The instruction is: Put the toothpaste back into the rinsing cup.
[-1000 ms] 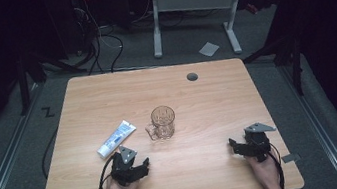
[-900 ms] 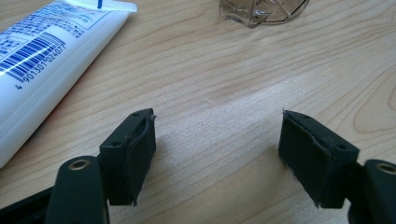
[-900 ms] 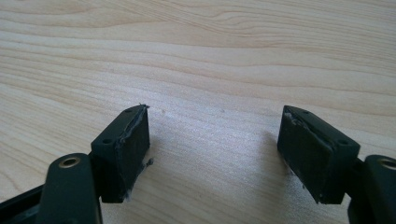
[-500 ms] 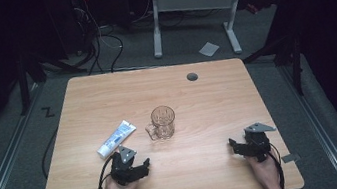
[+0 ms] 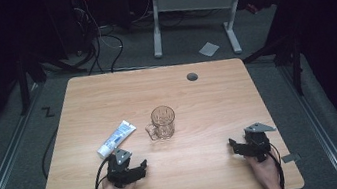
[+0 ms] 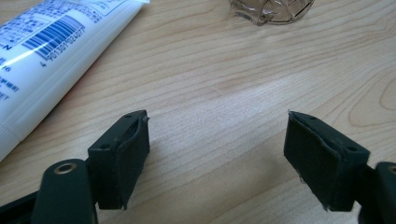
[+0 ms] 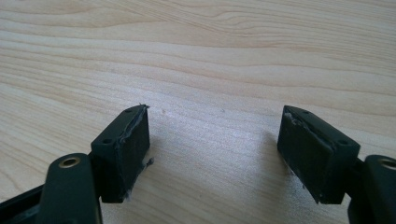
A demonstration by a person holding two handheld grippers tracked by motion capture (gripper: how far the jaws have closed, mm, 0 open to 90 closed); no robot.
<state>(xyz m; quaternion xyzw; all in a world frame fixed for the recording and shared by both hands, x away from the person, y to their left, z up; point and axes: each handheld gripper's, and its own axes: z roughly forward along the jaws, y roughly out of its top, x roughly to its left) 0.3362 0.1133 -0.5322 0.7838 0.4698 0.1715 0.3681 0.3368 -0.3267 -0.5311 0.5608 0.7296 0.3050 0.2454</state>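
Clear glass forms the one container on the wooden table (image 5: 217, 97): a handled mug (image 5: 162, 123) standing upright near the middle, its handle toward the near-left, with no contents that I can make out. Just to its left lies a white and blue tube (image 5: 116, 138), flat on the wood and angled. The left gripper (image 5: 139, 168) rests near the table's front edge, close below the tube, jaws spread wide over bare wood. The right gripper (image 5: 233, 144) sits well apart at the front right, equally released and holding nothing.
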